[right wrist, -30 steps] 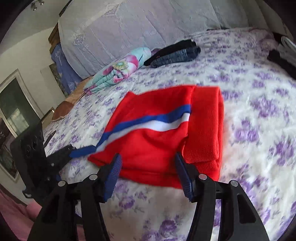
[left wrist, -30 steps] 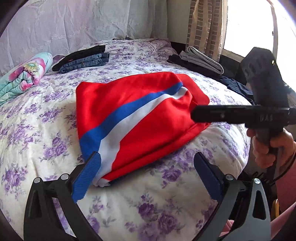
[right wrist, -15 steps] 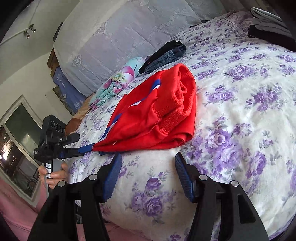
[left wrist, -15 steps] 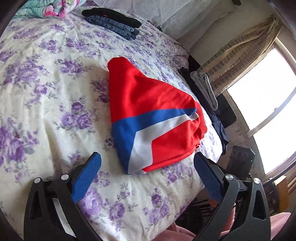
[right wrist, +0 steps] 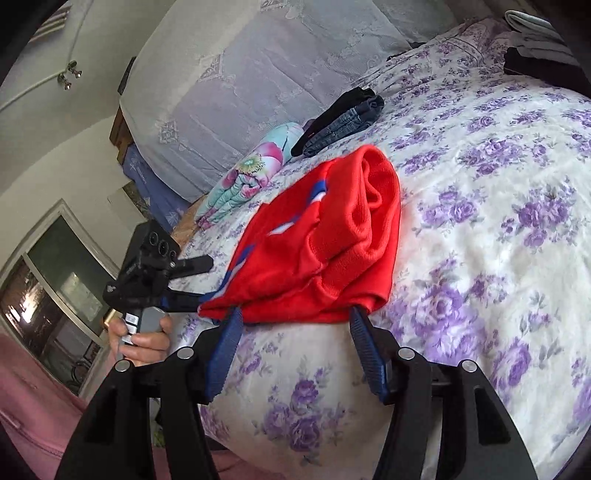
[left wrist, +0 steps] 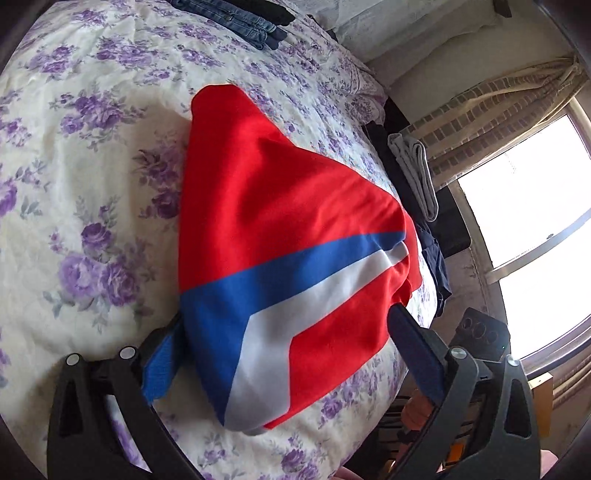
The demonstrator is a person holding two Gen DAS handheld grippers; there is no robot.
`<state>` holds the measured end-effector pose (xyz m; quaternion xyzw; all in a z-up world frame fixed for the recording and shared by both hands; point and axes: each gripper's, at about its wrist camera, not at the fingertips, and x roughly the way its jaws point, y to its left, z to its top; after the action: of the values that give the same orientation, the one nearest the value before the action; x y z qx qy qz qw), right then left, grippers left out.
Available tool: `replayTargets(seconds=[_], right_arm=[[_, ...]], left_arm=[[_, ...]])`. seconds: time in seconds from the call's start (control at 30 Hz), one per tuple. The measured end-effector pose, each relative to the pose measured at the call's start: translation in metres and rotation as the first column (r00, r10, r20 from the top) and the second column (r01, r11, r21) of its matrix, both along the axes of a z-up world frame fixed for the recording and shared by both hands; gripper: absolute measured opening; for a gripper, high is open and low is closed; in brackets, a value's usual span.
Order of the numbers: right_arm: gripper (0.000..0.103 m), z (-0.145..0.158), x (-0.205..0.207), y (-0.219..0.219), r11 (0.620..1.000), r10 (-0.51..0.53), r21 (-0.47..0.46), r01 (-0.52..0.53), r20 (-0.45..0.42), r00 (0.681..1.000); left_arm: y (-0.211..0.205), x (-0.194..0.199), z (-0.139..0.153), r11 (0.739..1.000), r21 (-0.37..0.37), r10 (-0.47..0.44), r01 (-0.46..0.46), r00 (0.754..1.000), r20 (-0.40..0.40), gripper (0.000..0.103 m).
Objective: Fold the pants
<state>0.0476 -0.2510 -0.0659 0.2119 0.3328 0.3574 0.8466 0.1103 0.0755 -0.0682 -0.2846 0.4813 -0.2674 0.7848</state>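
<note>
Folded red pants (left wrist: pixel 280 206) with a blue and white stripe lie on the flowered bed (left wrist: pixel 74 155). My left gripper (left wrist: pixel 284 354) is open, its fingers on either side of the near striped end, which lies between and over them. In the right wrist view the pants (right wrist: pixel 332 243) form a thick folded bundle. My right gripper (right wrist: pixel 295 347) is open, its fingertips at the bundle's near edge, touching or slipping under it. The left gripper (right wrist: pixel 173 280) shows there at the bundle's left corner.
Folded jeans and dark clothes (left wrist: pixel 236 14) lie at the far end of the bed, with a rolled floral blanket (right wrist: pixel 247 181) beside them. Grey and dark clothes (left wrist: pixel 417 173) are piled by the window side. The bed edge drops off close to both grippers.
Both grippers have moved in close to the pants, from opposite sides. The left one has come forward so the striped end now lies between its fingers. The pants have not moved.
</note>
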Motion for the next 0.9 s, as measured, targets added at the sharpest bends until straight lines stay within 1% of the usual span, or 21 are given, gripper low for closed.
replayTargets(seconds=[0.07,0.13,0.17,0.2,0.27,0.3,0.33,0.37,0.43,0.47,0.5,0.63,0.7,0.8,0.9], right_arm=[[0.062,0.012,0.010,-0.011,0.998,-0.013,0.060,0.012,0.014,1.000],[0.071,0.022,0.021,-0.023,0.995,-0.034,0.099,0.031,0.026,0.999],[0.076,0.026,0.028,-0.027,0.994,-0.044,0.103,0.041,0.022,0.999],[0.077,0.027,0.037,-0.030,0.995,-0.046,0.093,0.045,0.010,0.999],[0.077,0.024,0.060,-0.030,0.998,-0.045,0.036,0.046,-0.031,0.999],[0.077,0.020,0.073,-0.029,0.999,-0.043,0.001,0.043,-0.068,0.997],[0.077,0.015,0.086,-0.025,1.000,-0.022,-0.013,0.021,-0.111,0.994],[0.077,0.007,0.098,-0.020,1.000,0.019,0.000,-0.020,-0.164,0.986],[0.077,-0.004,0.117,-0.007,0.993,0.113,0.042,-0.106,-0.238,0.965],[0.077,-0.006,0.124,0.001,0.989,0.148,0.043,-0.141,-0.246,0.958],[0.078,-0.005,0.129,0.008,0.987,0.160,0.030,-0.157,-0.241,0.957],[0.078,-0.003,0.137,0.029,0.981,0.187,-0.004,-0.193,-0.231,0.955],[0.078,-0.002,0.136,0.031,0.982,0.184,-0.004,-0.190,-0.223,0.957],[0.074,-0.002,0.131,0.027,0.984,0.176,0.025,-0.175,-0.221,0.959],[0.073,-0.004,0.124,0.020,0.978,0.205,0.079,-0.192,-0.239,0.949]], left_arm=[[-0.006,0.004,0.002,1.000,0.003,-0.021,0.021,1.000,0.007,0.098],[-0.010,0.003,0.004,0.999,0.020,-0.046,0.045,0.999,0.023,0.098],[-0.011,0.002,0.005,0.998,0.029,-0.060,0.059,0.998,0.032,0.098],[-0.011,0.001,0.004,0.997,0.036,-0.076,0.074,0.996,0.037,0.098],[-0.010,-0.004,0.003,0.994,0.044,-0.103,0.101,0.993,0.048,0.098],[-0.010,-0.005,0.003,0.993,0.047,-0.112,0.110,0.992,0.053,0.098],[-0.009,-0.006,0.003,0.992,0.052,-0.119,0.116,0.991,0.059,0.098],[-0.009,-0.007,0.003,0.991,0.061,-0.124,0.120,0.990,0.065,0.098],[-0.012,-0.008,0.004,0.989,0.088,-0.128,0.121,0.989,0.079,0.098],[-0.015,-0.009,0.004,0.987,0.104,-0.129,0.120,0.988,0.088,0.098],[-0.018,-0.009,0.004,0.985,0.125,-0.132,0.119,0.986,0.098,0.098],[-0.033,-0.013,0.006,0.966,0.237,-0.144,0.107,0.979,0.143,0.098],[-0.038,-0.014,0.006,0.956,0.276,-0.144,0.097,0.977,0.155,0.098],[-0.041,-0.017,0.006,0.948,0.306,-0.142,0.087,0.977,0.162,0.098],[-0.042,-0.016,0.007,0.945,0.315,-0.139,0.082,0.977,0.161,0.098]])
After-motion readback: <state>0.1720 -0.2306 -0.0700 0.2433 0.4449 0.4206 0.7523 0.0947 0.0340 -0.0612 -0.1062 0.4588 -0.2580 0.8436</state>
